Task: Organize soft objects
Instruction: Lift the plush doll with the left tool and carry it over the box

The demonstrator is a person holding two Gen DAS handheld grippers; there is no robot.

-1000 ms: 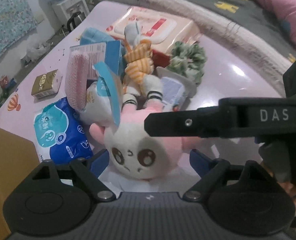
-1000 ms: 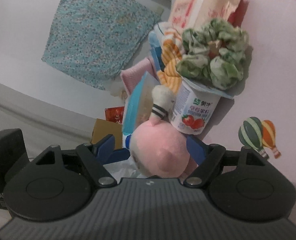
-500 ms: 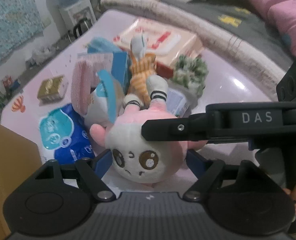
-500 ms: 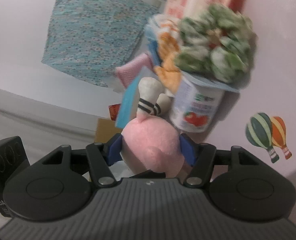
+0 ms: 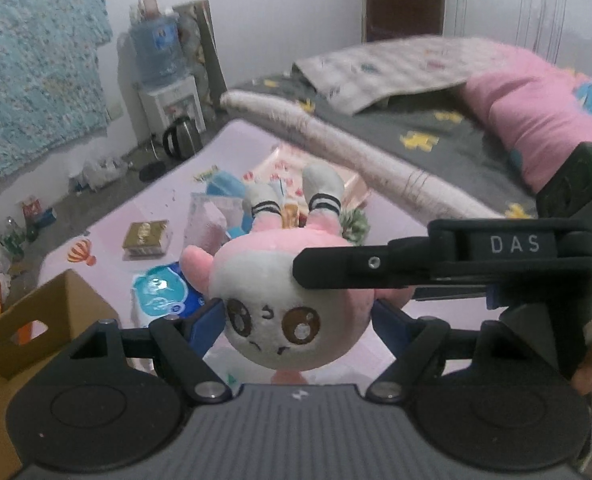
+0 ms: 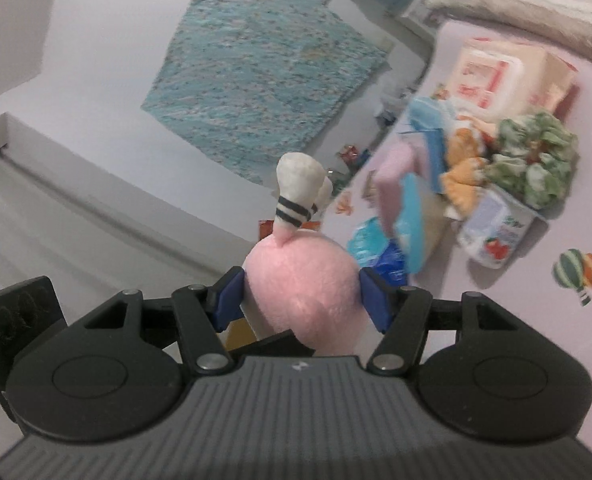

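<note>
A pink and white plush toy (image 5: 292,312) hangs upside down above the pink table (image 5: 436,220), face toward the left wrist camera and striped legs up. My left gripper (image 5: 296,320) is shut on its head, both blue pads pressing its sides. My right gripper (image 6: 300,296) is shut on its pink body (image 6: 304,284); one of its black fingers (image 5: 336,272) crosses the toy in the left wrist view. A green scrunchie (image 6: 532,160), an orange striped cloth (image 6: 464,176) and a pink cloth (image 6: 396,168) lie in the pile on the table.
An open cardboard box (image 5: 36,332) stands at the lower left. A blue tissue pack (image 5: 160,292), a gold box (image 5: 146,236), a yogurt cup (image 6: 496,236) and a wipes pack (image 6: 500,76) lie on the table. A bed (image 5: 416,128) runs along its far side.
The right jaws closed on the plush body. Both grippers then rose together, lifting the toy clear of the pile, and the views tilted up toward the room.
</note>
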